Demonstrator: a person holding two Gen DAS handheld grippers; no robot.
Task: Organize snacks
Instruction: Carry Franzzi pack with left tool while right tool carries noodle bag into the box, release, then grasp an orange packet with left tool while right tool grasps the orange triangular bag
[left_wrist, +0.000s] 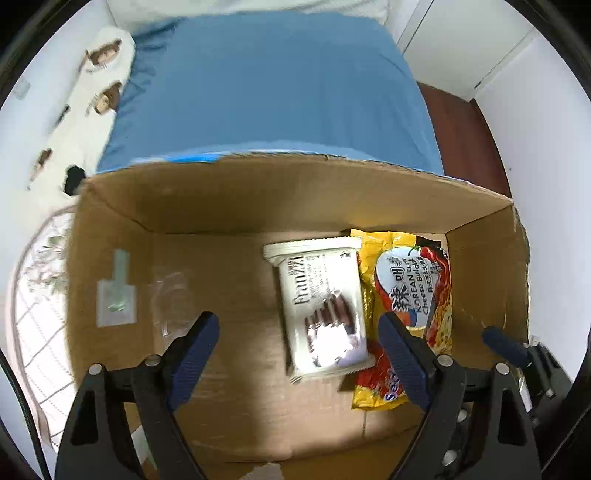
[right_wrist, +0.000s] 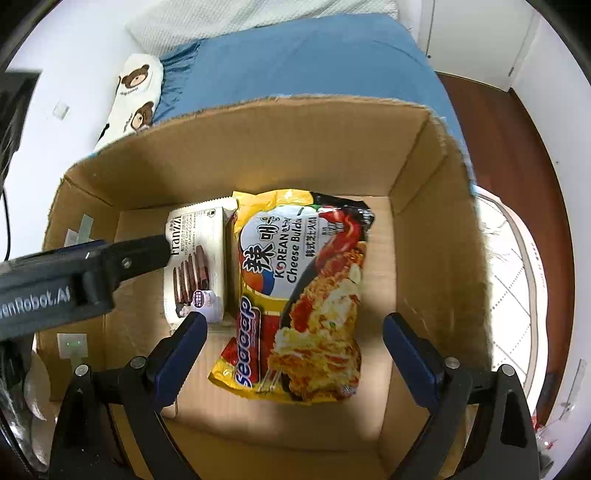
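Note:
An open cardboard box (left_wrist: 221, 199) (right_wrist: 424, 155) holds two snacks. A white Franzzi biscuit pack (left_wrist: 323, 310) (right_wrist: 199, 258) lies flat on the box floor. A yellow and red Korean cheese noodle packet (left_wrist: 417, 295) (right_wrist: 303, 295) lies to its right, touching it. My left gripper (left_wrist: 299, 339) is open and empty, hovering over the biscuit pack. My right gripper (right_wrist: 295, 339) is open and empty, hovering over the lower part of the noodle packet. The left gripper's finger (right_wrist: 140, 254) crosses the right wrist view above the biscuit pack. A right gripper fingertip (left_wrist: 504, 345) shows at the box's right wall.
The box stands in front of a bed with a blue sheet (left_wrist: 266, 85) (right_wrist: 303, 59). A bear-print pillow (left_wrist: 99, 62) (right_wrist: 136, 92) lies at the bed's left. A white wire rack (left_wrist: 40, 295) (right_wrist: 517, 280) is beside the box. Dark wood floor (right_wrist: 509, 122) is to the right.

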